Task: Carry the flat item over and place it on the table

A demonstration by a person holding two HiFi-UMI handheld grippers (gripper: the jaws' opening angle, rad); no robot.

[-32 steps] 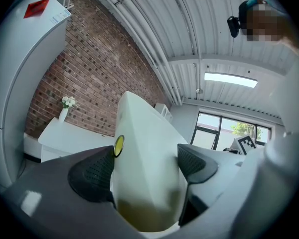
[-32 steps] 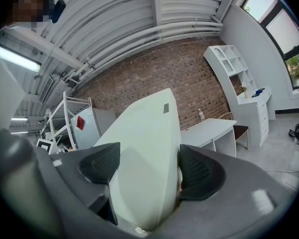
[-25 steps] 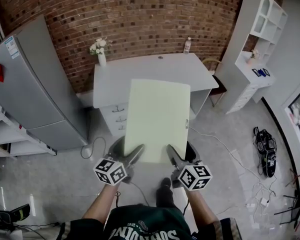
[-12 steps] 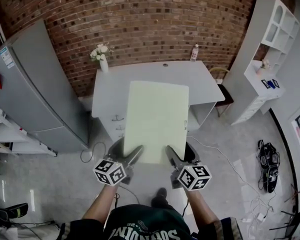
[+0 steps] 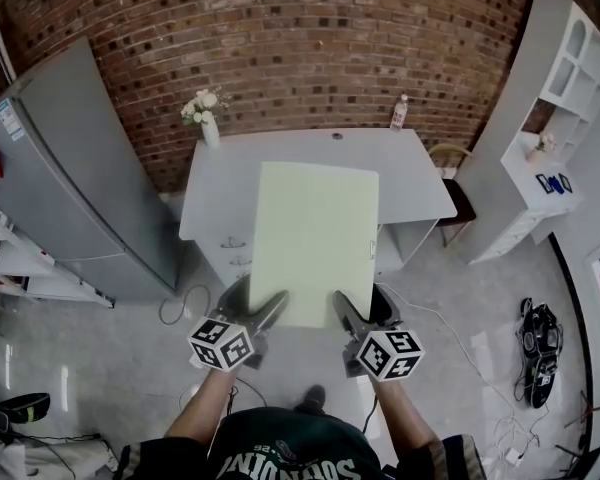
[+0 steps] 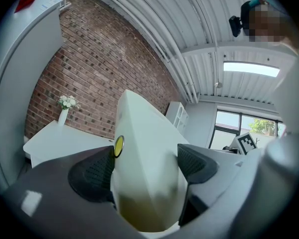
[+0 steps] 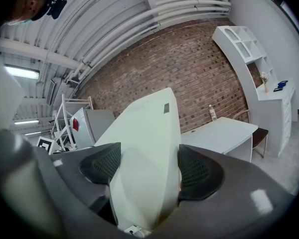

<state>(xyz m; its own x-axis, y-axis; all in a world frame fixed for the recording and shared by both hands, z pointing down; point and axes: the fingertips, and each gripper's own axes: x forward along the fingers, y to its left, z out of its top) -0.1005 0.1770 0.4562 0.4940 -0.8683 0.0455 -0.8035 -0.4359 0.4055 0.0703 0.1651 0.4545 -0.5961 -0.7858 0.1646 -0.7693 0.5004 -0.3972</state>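
Left gripper (image 5: 262, 309) is clamped on the near edge of the flat item (image 5: 315, 230) at its 7 o'clock corner. Right gripper (image 5: 358, 312) is clamped the same way at the 5 o'clock corner. Gripping both near corners probably prevents the panel from twisting or sagging sideways in transit. The item is a thin, stiff-looking, pale green rectangle with a small mark on its right edge. It is held in the air, reaching toward the white table (image 5: 420, 180) at 12 o'clock, and is not yet set down.
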